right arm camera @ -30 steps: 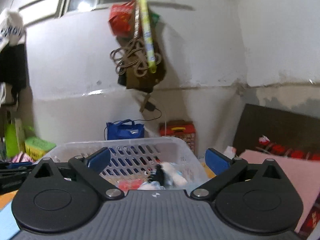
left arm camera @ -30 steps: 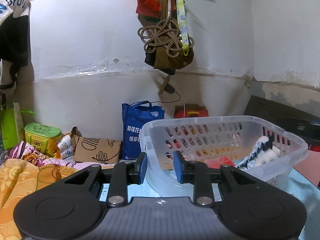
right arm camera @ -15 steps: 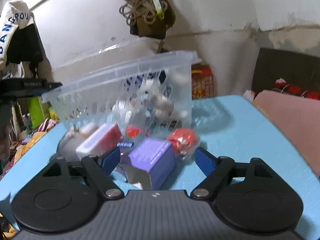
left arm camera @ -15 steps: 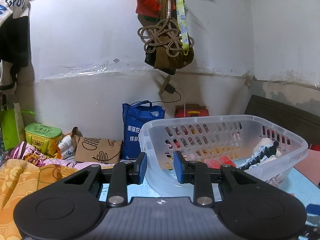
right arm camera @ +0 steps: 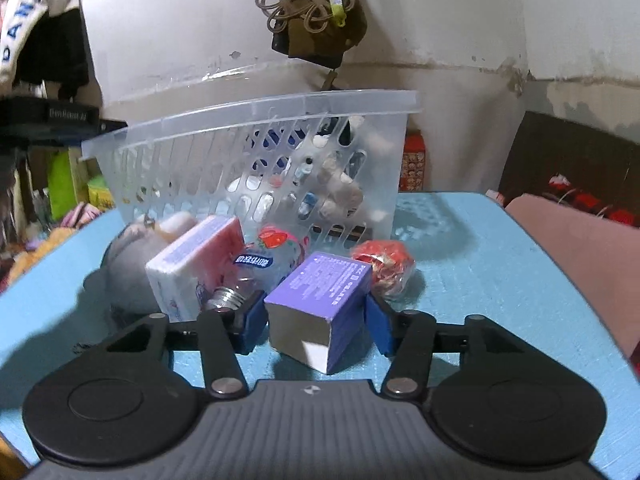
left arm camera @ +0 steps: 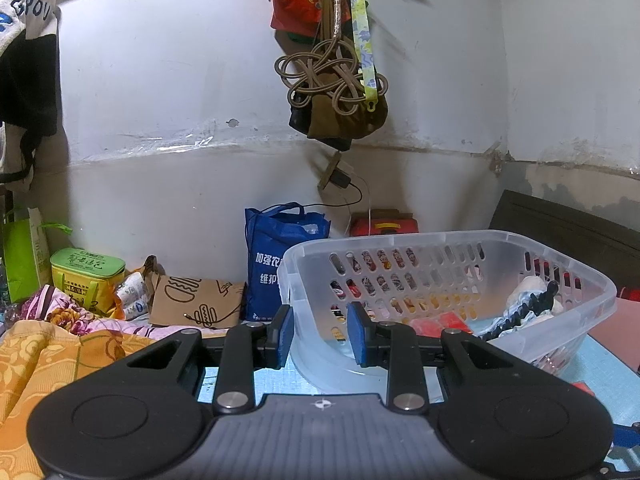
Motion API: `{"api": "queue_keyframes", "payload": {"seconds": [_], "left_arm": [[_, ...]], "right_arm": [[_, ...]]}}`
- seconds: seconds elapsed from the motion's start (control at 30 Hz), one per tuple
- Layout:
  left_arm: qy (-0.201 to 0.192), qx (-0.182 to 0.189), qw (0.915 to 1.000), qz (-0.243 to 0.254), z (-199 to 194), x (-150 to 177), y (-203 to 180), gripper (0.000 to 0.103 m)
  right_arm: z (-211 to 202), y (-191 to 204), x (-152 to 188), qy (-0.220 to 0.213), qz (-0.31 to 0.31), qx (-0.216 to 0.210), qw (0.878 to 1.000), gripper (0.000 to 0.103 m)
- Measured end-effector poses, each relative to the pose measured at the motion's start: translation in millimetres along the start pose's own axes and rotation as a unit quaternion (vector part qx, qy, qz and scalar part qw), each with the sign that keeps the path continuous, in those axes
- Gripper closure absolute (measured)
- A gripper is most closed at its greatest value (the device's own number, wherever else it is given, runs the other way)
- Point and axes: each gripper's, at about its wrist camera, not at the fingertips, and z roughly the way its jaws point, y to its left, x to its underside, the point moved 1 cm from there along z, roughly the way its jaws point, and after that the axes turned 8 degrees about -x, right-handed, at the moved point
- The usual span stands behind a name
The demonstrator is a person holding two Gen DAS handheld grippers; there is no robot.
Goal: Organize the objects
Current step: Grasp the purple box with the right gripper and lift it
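Between the right gripper's point(right arm camera: 314, 322) fingers sits a purple box point(right arm camera: 320, 304), flanked closely.

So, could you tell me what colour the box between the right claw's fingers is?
The box is purple, clearest in the right wrist view.

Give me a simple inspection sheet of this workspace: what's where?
Surface: light blue tabletop, partly covered.
Job's things: clear slotted plastic basket holding toys; purple rectangular box, pink-and-white pack, bulb-shaped bottle, red wrapped ball, grey plush toy in front of it.
Clutter: blue tote bag, green tin.
Grippers: right gripper straddles the box; left gripper at the basket's near wall.
Cables: black cord on wall.
Surroundings: white wall, hanging bags.
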Motion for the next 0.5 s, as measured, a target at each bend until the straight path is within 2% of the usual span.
{"api": "queue_keyframes", "payload": {"seconds": [0.13, 0.37, 0.5], "left_arm": [[0.0, 0.001, 1.0, -0.003, -1, 1, 0, 0.069], [-0.001, 0.001, 1.0, -0.002, 0, 1, -1, 0.069], [-0.001, 0.001, 1.0, -0.002, 0, 1, -1, 0.069]], "right_arm": [[-6, 3, 3, -0.025, -0.011, 0.019, 0.999, 0.055], [-19, 5, 7, -0.078, -0.019, 0.026, 0.996, 0.056], [-20, 3, 6, -0.085, -0.015, 0.025, 0.996, 0.056]]}}
